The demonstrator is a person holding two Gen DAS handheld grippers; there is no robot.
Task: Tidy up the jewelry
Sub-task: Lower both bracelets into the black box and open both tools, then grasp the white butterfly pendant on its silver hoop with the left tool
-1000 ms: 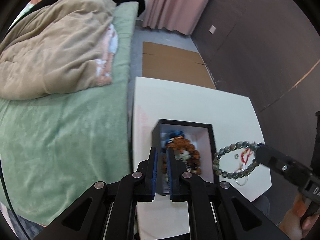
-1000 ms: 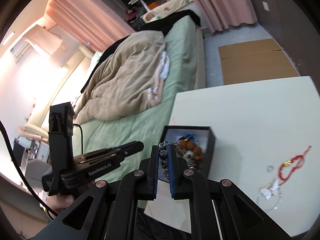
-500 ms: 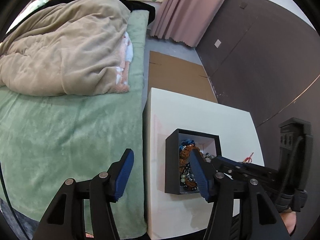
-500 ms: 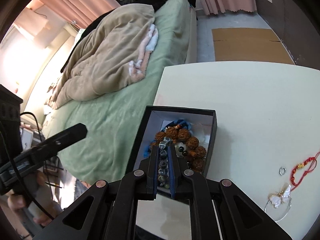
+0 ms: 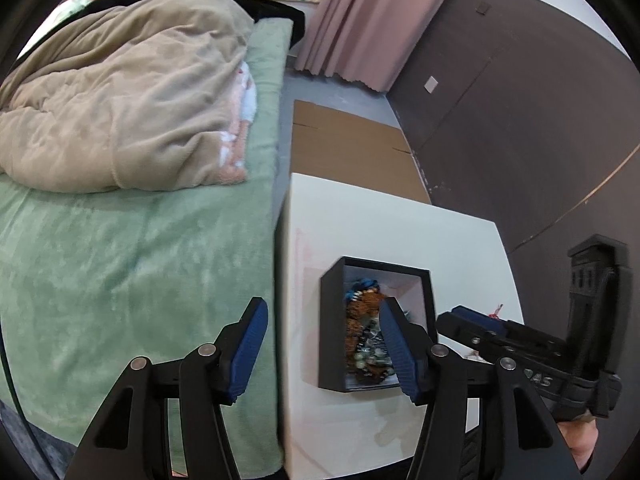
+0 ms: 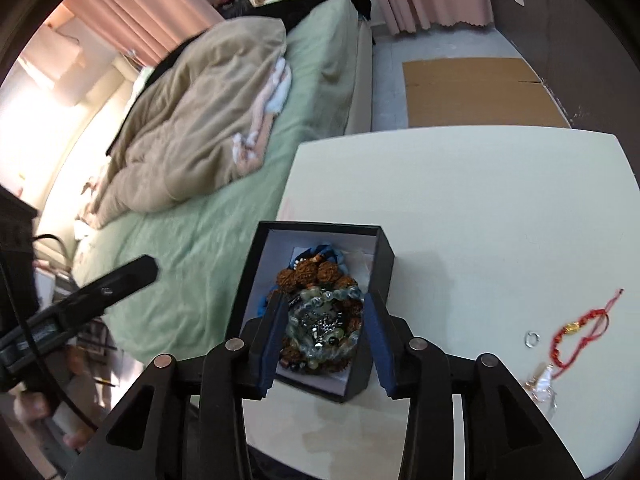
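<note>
Jewelry fills the black box (image 6: 382, 264) that stands near the 9 o'clock edge of the white tabletop (image 6: 500, 208), beside the bed (image 6: 192, 248). In the right wrist view a pale green bead bracelet (image 6: 320, 320) lies coiled on top of the heap, over brown knobbly beads (image 6: 312, 274) and something blue (image 6: 326, 252) toward the box's 12 o'clock wall. The right tool (image 6: 325, 344) hangs just above the box with its blue-padded fingers (image 6: 269, 350) spread wide apart, one on either side of the green bracelet; I cannot tell whether the pads touch the beads or the box walls. At 3 o'clock from the box, well apart from it on the tabletop, lie a red cord bracelet (image 6: 580, 332) with a small gold charm, a small silver ring (image 6: 532, 338) just beside it, and a thin clear bangle (image 6: 542, 390) near the tabletop's 5 o'clock edge. In the left wrist view the left tool (image 5: 322, 350) is also wide open and empty, one finger (image 5: 248, 350) over the green bed cover, the other in front of the box (image 5: 332, 328). A beige quilt (image 5: 120, 100) is bunched on the bed, flattened cardboard (image 5: 344, 144) lies on the floor at 12 o'clock from the tabletop, and pink curtains (image 5: 372, 12) hang beyond.
</note>
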